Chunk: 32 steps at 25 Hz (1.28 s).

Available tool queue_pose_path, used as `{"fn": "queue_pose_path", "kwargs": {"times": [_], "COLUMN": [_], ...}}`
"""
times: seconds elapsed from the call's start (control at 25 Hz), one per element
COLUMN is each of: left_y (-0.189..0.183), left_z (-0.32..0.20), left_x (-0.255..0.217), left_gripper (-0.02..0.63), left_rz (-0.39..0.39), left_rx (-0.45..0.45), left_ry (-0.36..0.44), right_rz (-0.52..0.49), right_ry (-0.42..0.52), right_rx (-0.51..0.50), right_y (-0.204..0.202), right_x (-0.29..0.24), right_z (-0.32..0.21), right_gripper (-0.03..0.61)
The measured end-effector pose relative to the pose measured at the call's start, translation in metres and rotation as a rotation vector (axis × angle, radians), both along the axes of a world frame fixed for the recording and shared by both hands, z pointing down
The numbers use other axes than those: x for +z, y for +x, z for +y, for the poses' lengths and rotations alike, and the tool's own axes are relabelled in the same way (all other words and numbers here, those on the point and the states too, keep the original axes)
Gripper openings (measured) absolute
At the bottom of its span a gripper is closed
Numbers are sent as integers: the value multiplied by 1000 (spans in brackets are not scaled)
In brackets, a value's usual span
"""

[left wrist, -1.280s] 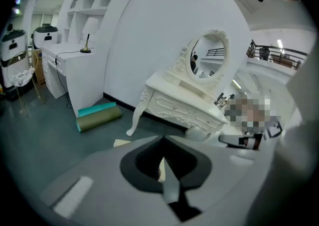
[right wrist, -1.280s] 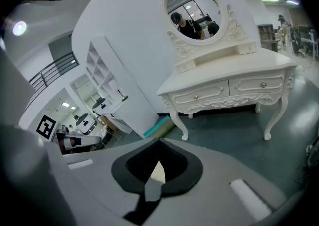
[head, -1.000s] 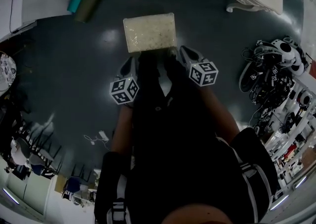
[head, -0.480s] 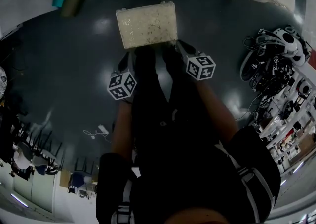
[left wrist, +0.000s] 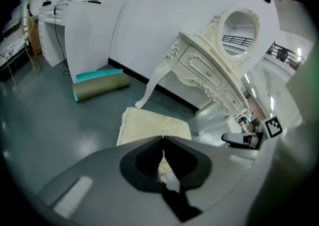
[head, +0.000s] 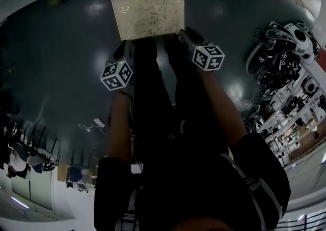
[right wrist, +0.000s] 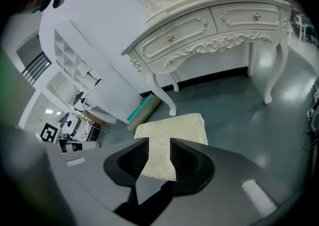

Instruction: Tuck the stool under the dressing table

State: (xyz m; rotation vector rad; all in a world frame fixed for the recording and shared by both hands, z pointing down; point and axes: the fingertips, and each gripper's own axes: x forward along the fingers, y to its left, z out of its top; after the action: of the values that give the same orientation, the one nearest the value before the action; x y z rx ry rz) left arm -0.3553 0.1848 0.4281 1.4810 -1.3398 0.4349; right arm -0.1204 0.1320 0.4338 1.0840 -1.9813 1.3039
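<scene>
The stool [head: 147,12] looks heavy, soft on top: hold its near edge. Left tongs [left wrist: 162,145] are pressed together; right tongs [right wrist: 155,155] have just been opening, pinching nothing.

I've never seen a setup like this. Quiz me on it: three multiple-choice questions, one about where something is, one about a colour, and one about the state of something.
1. Where is the stool relative to the dressing table?
A. Tucked under it
B. Out on the floor in front of it
C. On top of it

2. What colour is the stool's cushion?
A. Red
B. Black
C. Cream

3. How do the jaws of the right tongs stand?
A. Apart
B. Pressed together
C. Clamped on a cable

Answers:
1 B: open floor lies between the stool and the table's legs.
2 C: it looks pale cream in every view.
3 A: they have just been opening. The cushion shows through the gap and the pads press on nothing.
</scene>
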Motion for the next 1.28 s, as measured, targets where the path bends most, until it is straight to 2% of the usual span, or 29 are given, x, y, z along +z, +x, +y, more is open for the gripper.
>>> {"fn": "queue_pose_path", "kwargs": {"times": [0.12, 0.28, 0.52, 0.6, 0.68, 0.76, 0.88, 0.96, 1.08, 1.28], "left_y": [-1, -1, -5, -6, -8, -12, -19, -21, -23, -32], "left_z": [2, 2, 13, 16, 18, 16, 8, 1, -2, 2], "left_x": [25, 56, 95, 104, 114, 123, 141, 152, 166, 189], "left_gripper": [16, 102, 203, 243, 304, 338, 387, 403, 436, 465], "left_rz": [3, 45, 57, 68, 66, 61, 84, 105, 87, 102], "left_rx": [26, 46, 79, 71, 69, 78, 70, 60, 84, 67], "left_ry": [-17, -32, -67, -78, -74, -63, -79, -89, -94, -121], "right_rz": [8, 17, 6, 7, 11, 15, 11, 7, 7, 6], "right_ry": [-17, -35, -77, -86, -97, -89, -73, -73, -86, -119], "right_rx": [13, 7, -14, -27, -45, -64, -92, -97, -99, -76], "right_y": [-2, -3, -5, -7, -10, -13, -18, -19, -18, -9], "right_x": [24, 55, 93, 102, 113, 121, 130, 137, 150, 171], "right_z": [2, 3, 8, 7, 7, 7, 4, 1, -3, -7], "right_gripper": [153, 190, 239, 289, 376, 450, 522, 553, 589, 597]}}
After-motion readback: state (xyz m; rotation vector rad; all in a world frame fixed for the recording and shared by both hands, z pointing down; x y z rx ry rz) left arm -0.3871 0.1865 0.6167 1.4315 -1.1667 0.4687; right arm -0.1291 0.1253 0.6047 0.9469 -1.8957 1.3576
